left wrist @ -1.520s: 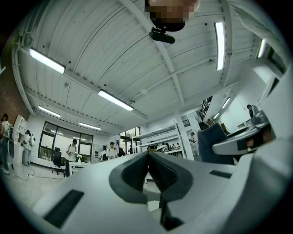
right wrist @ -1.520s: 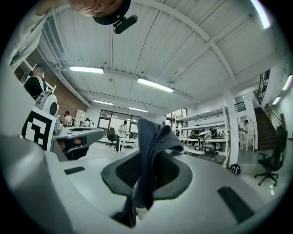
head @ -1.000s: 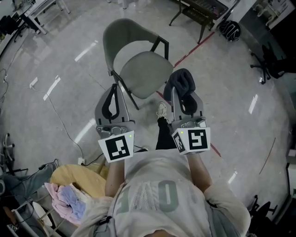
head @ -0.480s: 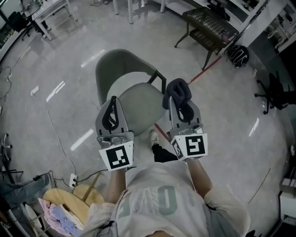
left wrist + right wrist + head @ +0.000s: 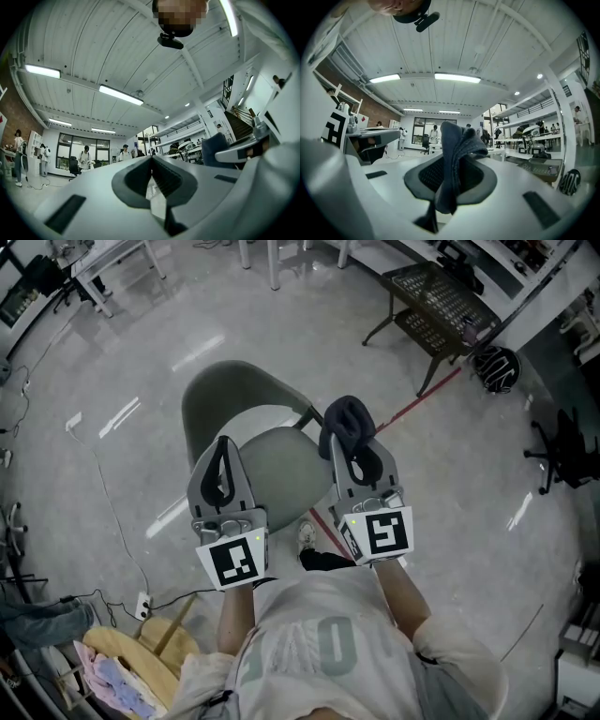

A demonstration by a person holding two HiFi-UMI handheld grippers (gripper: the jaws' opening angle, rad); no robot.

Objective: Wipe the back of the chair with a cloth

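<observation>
Dark cloth [image 5: 348, 416] clenched in right gripper [image 5: 349, 448] fingers, raised over chair [image 5: 217, 395], likely ready to wipe its back; left gripper [image 5: 223, 448] fingers closed, empty.

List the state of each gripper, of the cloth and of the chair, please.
Left gripper: shut, nothing in it.
Right gripper: shut on the cloth.
Cloth: bunched, sticking out past the gripper tips.
Chair: standing upright, seat bare.
</observation>
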